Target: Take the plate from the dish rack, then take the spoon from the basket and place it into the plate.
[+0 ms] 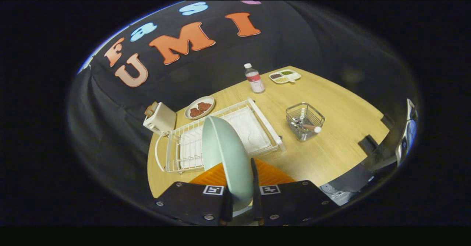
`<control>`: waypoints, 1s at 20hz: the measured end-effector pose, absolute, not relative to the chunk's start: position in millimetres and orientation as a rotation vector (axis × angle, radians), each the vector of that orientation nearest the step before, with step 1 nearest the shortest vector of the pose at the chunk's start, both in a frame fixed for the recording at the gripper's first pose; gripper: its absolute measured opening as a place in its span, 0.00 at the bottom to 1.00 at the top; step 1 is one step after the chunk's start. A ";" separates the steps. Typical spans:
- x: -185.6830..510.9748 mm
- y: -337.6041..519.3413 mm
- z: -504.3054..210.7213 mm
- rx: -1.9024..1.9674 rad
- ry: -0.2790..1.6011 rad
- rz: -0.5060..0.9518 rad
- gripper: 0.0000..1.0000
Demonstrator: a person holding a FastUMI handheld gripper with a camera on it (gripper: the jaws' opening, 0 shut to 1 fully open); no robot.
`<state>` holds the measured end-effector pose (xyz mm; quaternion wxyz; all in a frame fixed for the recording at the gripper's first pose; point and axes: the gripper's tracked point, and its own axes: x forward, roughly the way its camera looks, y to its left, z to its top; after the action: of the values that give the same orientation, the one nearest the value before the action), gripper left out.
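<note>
The claw (pixel 241 201) is clamped on the rim of the pale green plate (pixel 225 157), one finger on each face, and carries it on edge, raised above the counter (pixel 331 154). Just beyond the fingers and under the plate lies an orange mat (pixel 270 174). Behind the plate stands the white dish rack (pixel 220 135), and no other dish shows in the part of it not hidden by the plate. So the first step looks done: the plate is out of the rack, though not yet set down.

Off to the side of the rack, well apart from it, sits the wire basket (pixel 305 120) with the spoon (pixel 311 128) lying inside, untouched. Setting the plate down, fetching the spoon and placing it in the plate are all left.

Farther off stand a toaster (pixel 160 119), a dish of brown food (pixel 199 107), a bottle (pixel 254 78) and a divided tray (pixel 284 76).
</note>
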<state>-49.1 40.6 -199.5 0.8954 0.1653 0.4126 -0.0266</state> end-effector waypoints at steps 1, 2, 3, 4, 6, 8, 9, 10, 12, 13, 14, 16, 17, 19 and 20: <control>-59.3 41.9 -205.8 0.365 0.875 -0.049 0.21; -66.0 40.7 -212.9 0.379 0.886 -0.047 0.21; -72.7 38.8 -218.5 0.391 0.891 -0.050 0.21; -78.8 37.5 -224.9 0.404 0.900 -0.052 0.21; -88.7 38.5 -237.1 0.452 0.914 -0.052 0.21; -97.3 39.7 -251.0 0.492 0.937 -0.057 0.21; -102.5 39.6 -259.1 0.498 0.946 -0.060 0.21; -106.6 38.9 -267.1 0.504 0.953 -0.063 0.21; -111.7 40.6 -281.7 0.534 0.968 -0.067 0.21; -111.6 40.0 -288.6 0.551 0.970 -0.073 0.21; -112.4 37.5 -295.9 0.559 0.980 -0.083 0.21; -112.3 37.7 -306.4 0.574 0.984 -0.090 0.21; -110.5 39.0 -310.3 0.583 0.984 -0.086 0.21; -107.7 41.0 -318.2 0.606 0.989 -0.080 0.21; -105.7 41.8 -322.2 0.619 0.993 -0.075 0.21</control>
<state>-105.7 41.8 -322.2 0.8329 0.2923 0.4687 -0.0354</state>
